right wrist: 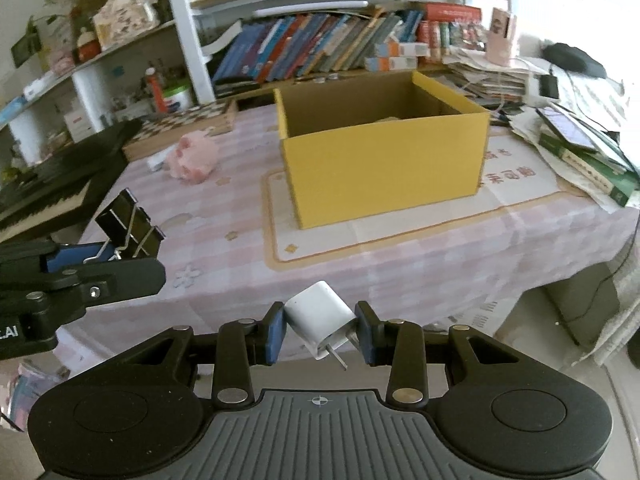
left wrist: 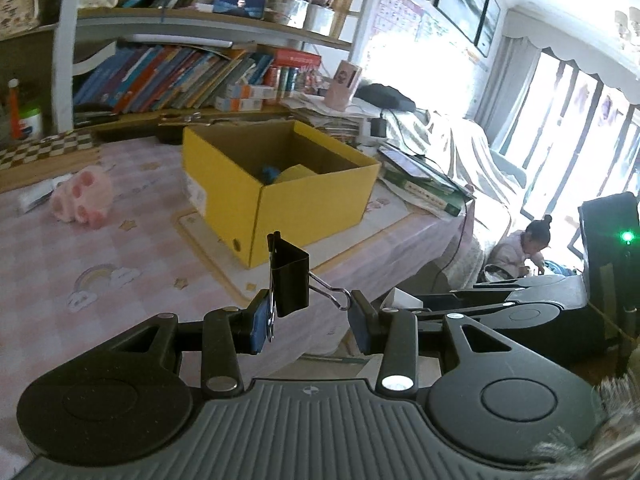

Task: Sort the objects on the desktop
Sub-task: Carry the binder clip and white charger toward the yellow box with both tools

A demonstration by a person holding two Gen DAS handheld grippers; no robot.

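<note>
My left gripper [left wrist: 310, 322] is shut on a black binder clip [left wrist: 290, 276], pinching its wire handles, and holds it in the air before the table's front edge. The clip also shows in the right wrist view [right wrist: 130, 226], held by the left gripper [right wrist: 96, 256]. My right gripper [right wrist: 320, 330] is shut on a white charger plug [right wrist: 320, 318], tilted with its prongs pointing down toward me. An open yellow cardboard box [left wrist: 316, 196] stands on the pink tablecloth [left wrist: 132, 248]; it also shows in the right wrist view [right wrist: 384, 164]. Something blue and yellow lies inside it.
A pink plush toy [left wrist: 82, 196] lies left of the box, also in the right wrist view [right wrist: 194, 156]. A chessboard [right wrist: 188, 120] sits behind it. Stacked books and a tablet [right wrist: 576, 136] fill the table's right side. Bookshelves stand behind. A child [left wrist: 528, 246] sits on the floor at right.
</note>
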